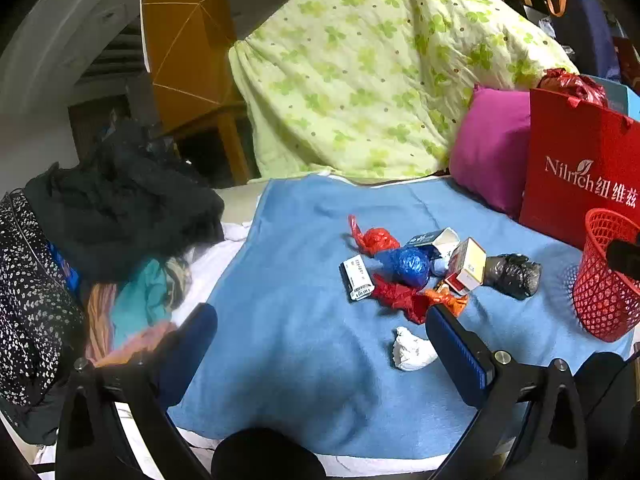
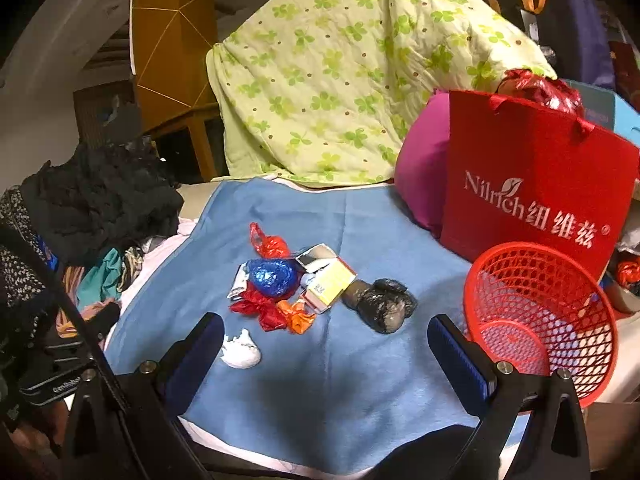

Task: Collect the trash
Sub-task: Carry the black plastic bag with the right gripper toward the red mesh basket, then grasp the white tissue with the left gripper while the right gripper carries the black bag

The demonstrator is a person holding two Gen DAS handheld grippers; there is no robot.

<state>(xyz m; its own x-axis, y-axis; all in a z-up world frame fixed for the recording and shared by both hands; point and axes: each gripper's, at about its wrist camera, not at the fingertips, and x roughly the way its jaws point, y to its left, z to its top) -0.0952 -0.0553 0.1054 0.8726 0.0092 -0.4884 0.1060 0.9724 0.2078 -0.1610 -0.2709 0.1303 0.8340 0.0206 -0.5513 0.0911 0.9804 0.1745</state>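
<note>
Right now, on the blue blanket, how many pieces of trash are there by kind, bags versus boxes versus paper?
Crumpled plastic bags: 5, namely red bag, blue bag, red wrapper, orange bag, black bag
Small cardboard boxes: 3, namely yellow box, grey box, barcode box
White paper wad: 1
Total: 9

Red basket [image 2: 540, 320], blue blanket [image 2: 360, 380], green clover-print quilt [image 2: 340, 80].

Blue blanket [image 2: 360, 380] on bed: trash pile [image 2: 288, 284], red basket [image 2: 540, 320], red bag [image 2: 532, 184].
</note>
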